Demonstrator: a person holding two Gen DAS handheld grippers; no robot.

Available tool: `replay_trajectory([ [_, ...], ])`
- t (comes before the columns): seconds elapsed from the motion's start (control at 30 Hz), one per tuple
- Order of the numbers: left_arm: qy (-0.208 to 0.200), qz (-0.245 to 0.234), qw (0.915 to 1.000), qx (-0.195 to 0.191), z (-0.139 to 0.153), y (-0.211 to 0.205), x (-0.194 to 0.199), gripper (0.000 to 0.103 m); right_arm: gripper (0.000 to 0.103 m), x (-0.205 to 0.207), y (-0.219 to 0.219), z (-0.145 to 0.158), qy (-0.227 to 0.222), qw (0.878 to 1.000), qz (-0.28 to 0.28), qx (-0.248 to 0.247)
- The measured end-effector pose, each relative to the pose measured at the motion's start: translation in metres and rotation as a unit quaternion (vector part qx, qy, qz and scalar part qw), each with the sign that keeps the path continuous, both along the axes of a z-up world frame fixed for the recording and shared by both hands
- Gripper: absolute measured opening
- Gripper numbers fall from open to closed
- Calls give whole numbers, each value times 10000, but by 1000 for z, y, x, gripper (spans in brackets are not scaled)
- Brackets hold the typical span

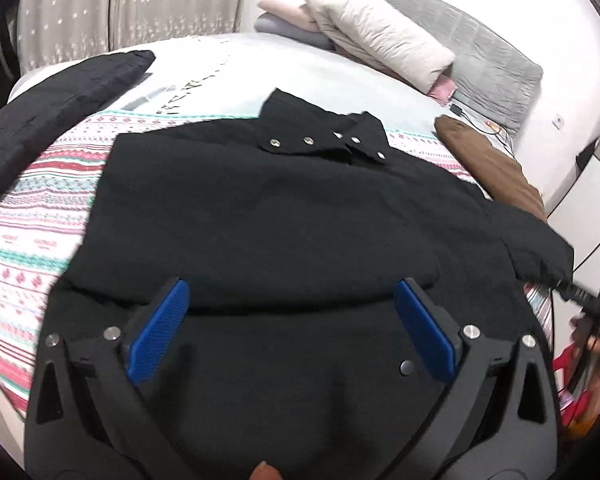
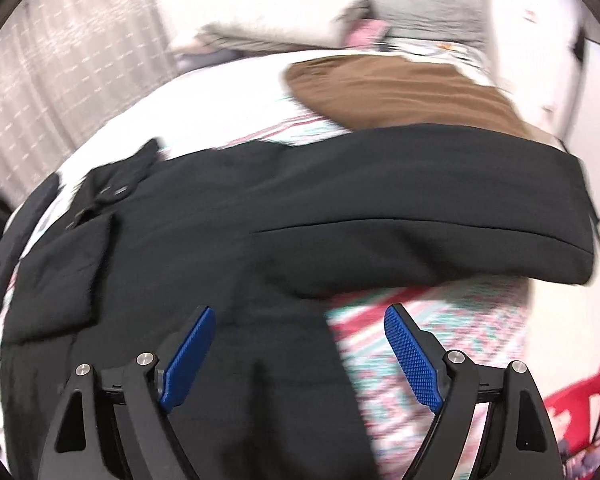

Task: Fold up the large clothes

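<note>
1. Far left in my left wrist view: a dark garment [image 1: 60, 108] is lying along the bed's edge, w/ a dotted curtain [image 1: 132, 4] behind it.
2. My left gripper [image 1: 292, 300] is hovering over the black shirt [image 1: 280, 208], blue pads [image 1: 160, 332] spread wide, nothing pinched btwn them.
3. The shirt is lying flat on the patterned bedspread [image 1: 32, 220], snap-button collar [image 1: 332, 136] pointing twd the pillows [image 1: 380, 40].
4. Right of it: a brown cloth [image 1: 488, 160] is sitting near the bed's edge; my right hand [image 1: 596, 360] is showing at the frame's rim.
5. My right gripper [image 2: 300, 324] is also hanging wide open, empty, above the shirt's hem & the bedspread; the sleeve [image 2: 420, 220] is folded across the body. Pic is blurry.
</note>
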State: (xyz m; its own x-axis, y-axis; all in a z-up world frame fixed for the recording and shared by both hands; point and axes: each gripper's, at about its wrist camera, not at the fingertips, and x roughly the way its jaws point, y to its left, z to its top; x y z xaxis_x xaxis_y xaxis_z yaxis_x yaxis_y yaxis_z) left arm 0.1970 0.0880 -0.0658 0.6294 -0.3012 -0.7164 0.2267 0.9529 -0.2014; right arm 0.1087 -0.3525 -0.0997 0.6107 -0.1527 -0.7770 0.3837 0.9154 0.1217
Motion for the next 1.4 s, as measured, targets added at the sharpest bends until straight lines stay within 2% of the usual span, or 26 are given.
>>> replay_trajectory([
  [0.13, 39, 30, 9995, 313, -15, -10, 4, 102, 87, -17, -48, -5, -65, 9967, -774, 251],
  [0.23, -199, 120, 9997, -47, -18, -4, 4, 102, 87, -27, -84, -11, -250, 9888, -1272, 745],
  [0.4, -144, 352, 9983, -443, -30, 8, 20, 102, 87, -35, -120, -20, -570, 9757, -1729, 1216],
  [0.5, -10, 415, 9970, -649, -34, 11, 27, 102, 87, -40, -137, -30, -967, 9633, -1901, 1628],
  [0.67, -174, 312, 9978, -563, -31, 9, 23, 102, 87, -50, -159, -45, -1576, 9435, -2105, 2015],
  [0.77, -306, 255, 9978, -525, -27, 7, 21, 102, 85, -55, -169, -56, -1774, 9297, -2378, 2181],
  [0.8, -321, 223, 9979, -522, -26, 6, 21, 102, 80, -54, -170, -58, -1811, 9273, -2423, 2203],
  [0.83, -327, 201, 9980, -506, -25, 5, 21, 102, 70, -56, -172, -59, -1888, 9241, -2464, 2230],
  [0.9, -359, 172, 9981, -472, -25, 3, 21, 102, 44, -63, -175, -59, -2008, 9195, -2454, 2325],
  [0.93, -370, 162, 9982, -451, -24, 3, 20, 102, 39, -63, -175, -56, -2081, 9175, -2438, 2357],
  [1.0, -379, 142, 9982, -439, -23, 2, 20, 102, 25, -64, -170, -46, -2146, 9208, -2457, 2136],
  [1.1, -407, 131, 9980, -472, -20, 3, 19, 102, 14, -65, -160, -29, -2218, 9275, -2426, 1781],
  [1.27, -414, 115, 9975, -564, -17, 5, 18, 102, 9, -56, -125, 15, -2521, 9409, -1943, 1162],
  [1.4, -391, 56, 9973, -620, -17, 4, 17, 102, 9, -34, -73, 55, -2707, 9542, -1081, 671],
])
